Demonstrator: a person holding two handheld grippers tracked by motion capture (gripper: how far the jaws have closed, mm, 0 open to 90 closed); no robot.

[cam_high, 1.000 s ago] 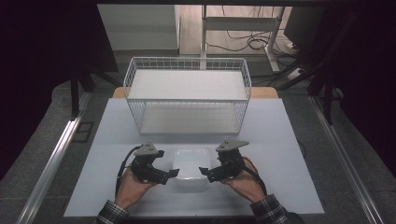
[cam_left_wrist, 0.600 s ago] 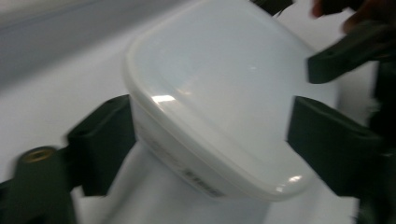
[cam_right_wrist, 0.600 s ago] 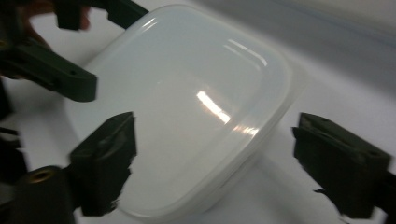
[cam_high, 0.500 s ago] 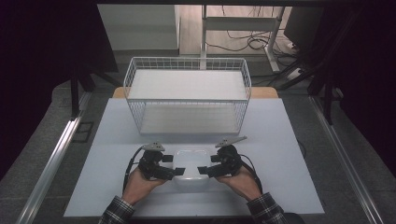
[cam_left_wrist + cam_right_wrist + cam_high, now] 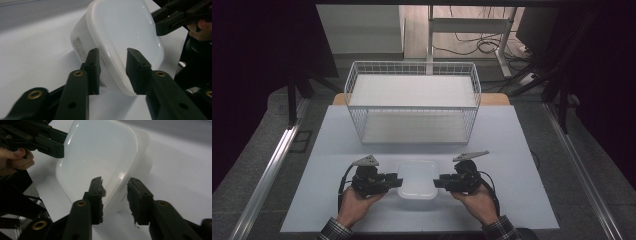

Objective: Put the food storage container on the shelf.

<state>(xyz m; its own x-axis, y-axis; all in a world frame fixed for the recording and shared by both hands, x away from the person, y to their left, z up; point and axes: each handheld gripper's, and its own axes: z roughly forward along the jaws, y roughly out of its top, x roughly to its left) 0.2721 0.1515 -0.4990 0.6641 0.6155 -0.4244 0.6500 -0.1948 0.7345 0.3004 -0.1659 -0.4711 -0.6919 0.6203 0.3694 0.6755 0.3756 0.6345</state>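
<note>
A white lidded plastic container (image 5: 417,179) lies near the table's front edge. My left gripper (image 5: 396,181) is at its left end and my right gripper (image 5: 438,182) at its right end. In the left gripper view the container's rim (image 5: 125,27) runs between the jaws of the left gripper (image 5: 112,53), which have just been closing; a gap still shows at the pads. In the right gripper view the lid edge (image 5: 100,152) passes between the jaws of the right gripper (image 5: 115,181), also just closing, one above the lid and one beside the wall.
A white wire basket (image 5: 412,65) stands on the white table (image 5: 337,150) behind the container. Metal rails run along both sides of the table. Cables and dark stands lie on the floor beyond.
Both grippers' jaws have narrowed around the container's ends. The grey plates on top have levelled, and the right hand has shifted slightly. The container has stayed in place.
</note>
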